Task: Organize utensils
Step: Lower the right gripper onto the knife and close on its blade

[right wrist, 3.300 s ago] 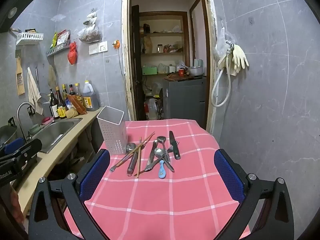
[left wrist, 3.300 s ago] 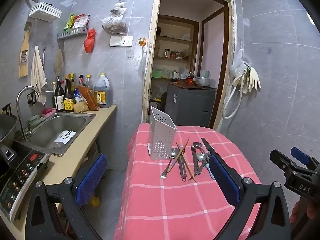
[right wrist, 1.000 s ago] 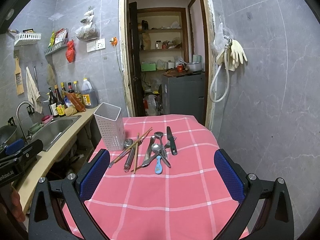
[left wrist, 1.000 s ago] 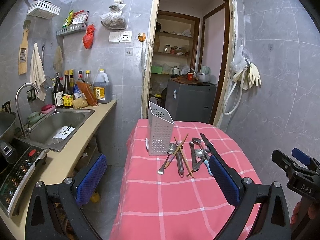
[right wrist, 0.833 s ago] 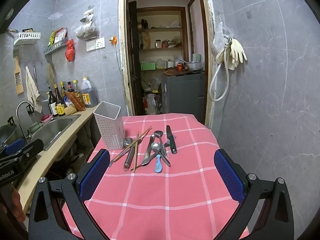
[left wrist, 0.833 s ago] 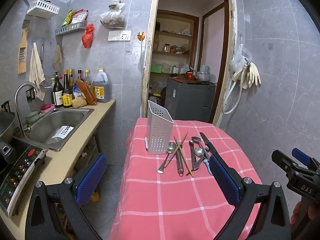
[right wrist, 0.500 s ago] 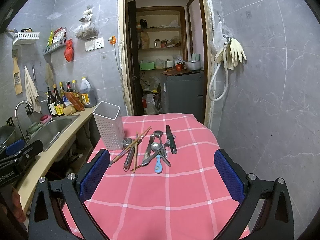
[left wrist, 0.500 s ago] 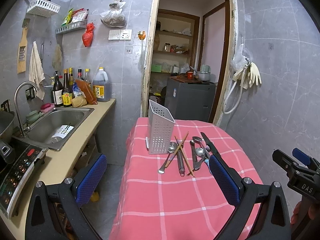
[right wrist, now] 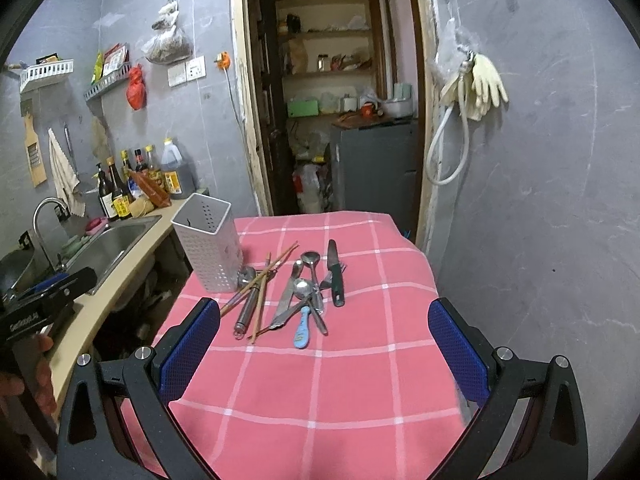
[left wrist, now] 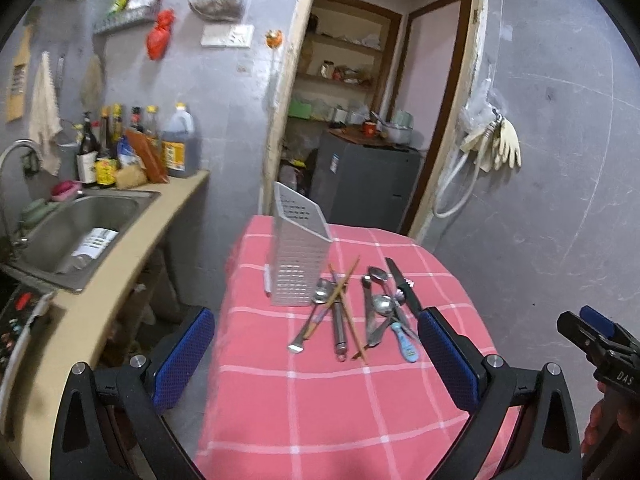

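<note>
Utensils [right wrist: 296, 292] lie unmoved; both open hand-held grippers have edged closer.

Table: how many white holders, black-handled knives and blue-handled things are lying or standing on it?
white holder: 1
black-handled knife: 1
blue-handled thing: 1
Total: 3

home kitchen | steel sink [left wrist: 80, 224] | sauce bottles [right wrist: 120, 196] | rubber gloves [right wrist: 486, 84]

A steel sink [left wrist: 86, 220] with bottles [left wrist: 100, 148] behind it; rubber gloves [right wrist: 486, 84] hang by the doorway.
</note>
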The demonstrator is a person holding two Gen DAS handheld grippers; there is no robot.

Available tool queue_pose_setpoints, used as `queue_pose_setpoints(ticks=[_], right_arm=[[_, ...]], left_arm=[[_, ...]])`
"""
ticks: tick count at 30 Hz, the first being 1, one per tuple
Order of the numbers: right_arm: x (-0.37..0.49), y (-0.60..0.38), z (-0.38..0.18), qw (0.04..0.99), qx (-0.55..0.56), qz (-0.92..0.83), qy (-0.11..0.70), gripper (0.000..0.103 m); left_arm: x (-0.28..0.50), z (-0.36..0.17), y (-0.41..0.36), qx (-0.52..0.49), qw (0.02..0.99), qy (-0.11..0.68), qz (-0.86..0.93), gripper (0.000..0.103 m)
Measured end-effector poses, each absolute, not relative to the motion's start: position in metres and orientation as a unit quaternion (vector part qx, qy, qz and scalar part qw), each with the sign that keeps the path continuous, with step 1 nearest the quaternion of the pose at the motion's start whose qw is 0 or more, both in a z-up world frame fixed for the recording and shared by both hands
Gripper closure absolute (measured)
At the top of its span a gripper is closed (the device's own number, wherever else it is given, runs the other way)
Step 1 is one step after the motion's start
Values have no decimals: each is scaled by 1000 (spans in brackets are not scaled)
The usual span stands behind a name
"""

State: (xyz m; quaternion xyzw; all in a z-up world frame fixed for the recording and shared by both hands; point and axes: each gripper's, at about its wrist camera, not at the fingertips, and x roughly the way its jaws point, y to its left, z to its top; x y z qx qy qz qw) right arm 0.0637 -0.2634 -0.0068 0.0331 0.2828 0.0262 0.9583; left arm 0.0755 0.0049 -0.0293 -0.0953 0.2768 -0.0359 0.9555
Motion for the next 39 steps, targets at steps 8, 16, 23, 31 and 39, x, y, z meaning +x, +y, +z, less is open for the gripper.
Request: queue_pose_setpoints(ticks=[8,16,23,31,39], right_arm=[[139,-298,-14,943,28,89,318,21],[246,-324,-57,908,51,182,374,59],[345,-321,-123,863,64,227,446,75],[419,-296,-195,812,97,256,516,86],[449,-268,-224,782,118,280,544,87]], left_arm=[[143,-44,-44,-102,939,317,-84,29],[225,-75,-102,-103,915,370,-121,62],[303,-120,-132,-123,891,421,-119,79],[362,-170,-133,-154,856,484,-96,83],[387,-201,-129,-200,826,519,-94,83]])
